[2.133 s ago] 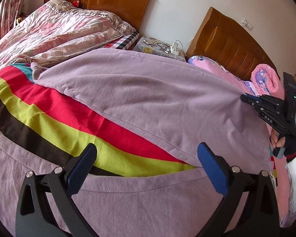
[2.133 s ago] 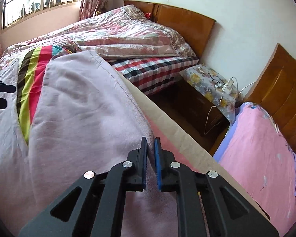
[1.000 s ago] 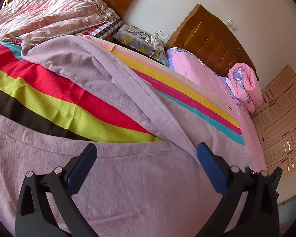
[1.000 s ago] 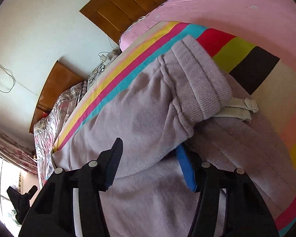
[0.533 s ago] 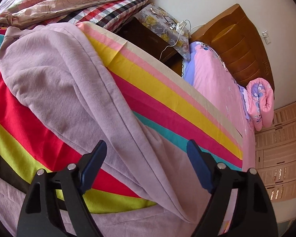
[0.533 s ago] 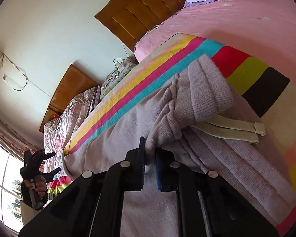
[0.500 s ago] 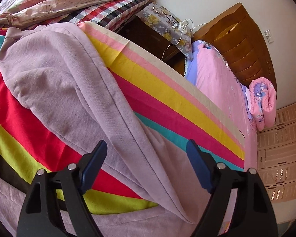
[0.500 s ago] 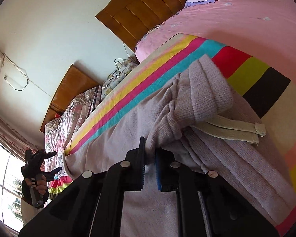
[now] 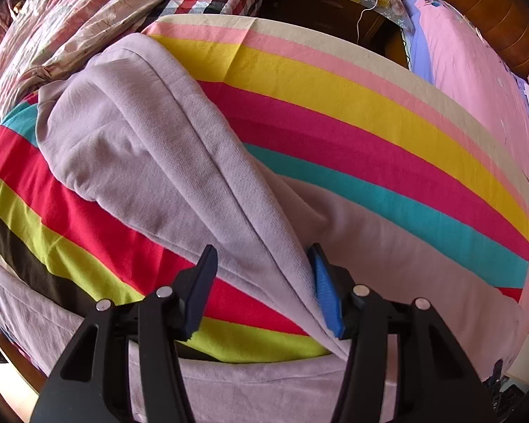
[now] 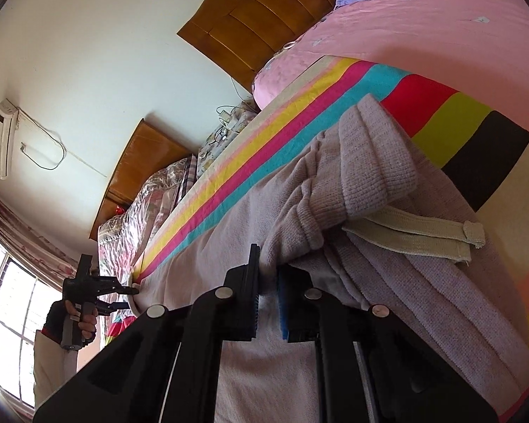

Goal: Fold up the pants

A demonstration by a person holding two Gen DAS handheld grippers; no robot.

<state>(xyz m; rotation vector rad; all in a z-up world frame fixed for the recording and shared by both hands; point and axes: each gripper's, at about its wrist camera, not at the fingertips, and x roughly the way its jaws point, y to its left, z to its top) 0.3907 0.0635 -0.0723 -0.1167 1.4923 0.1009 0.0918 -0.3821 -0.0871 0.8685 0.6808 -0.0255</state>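
Bedroom w/ two beds: the near one wears a striped blanket (image 9: 335, 112) (cream, pink, yellow, magenta, teal, red, lime, black bands), and the far one has a pink sheet (image 10: 423, 24) under a wooden headboard (image 10: 261, 17). Lilac pants (image 9: 141, 148) lie across the stripes, one leg folded over diagonally, its seam ridge running down toward the left gripper (image 9: 262, 282). That gripper is partly spread, w/ the fabric ridge between its fingers and lying against the blue pad on the right; not clamped yet. The right gripper (image 10: 268, 296) has its fingers nearly together, pinching a bunch of the pants near the ribbed waistband (image 10: 374, 162). A cream drawstring (image 10: 416, 236) trails out beside it. The nightstand (image 9: 335, 3) sits between the beds.
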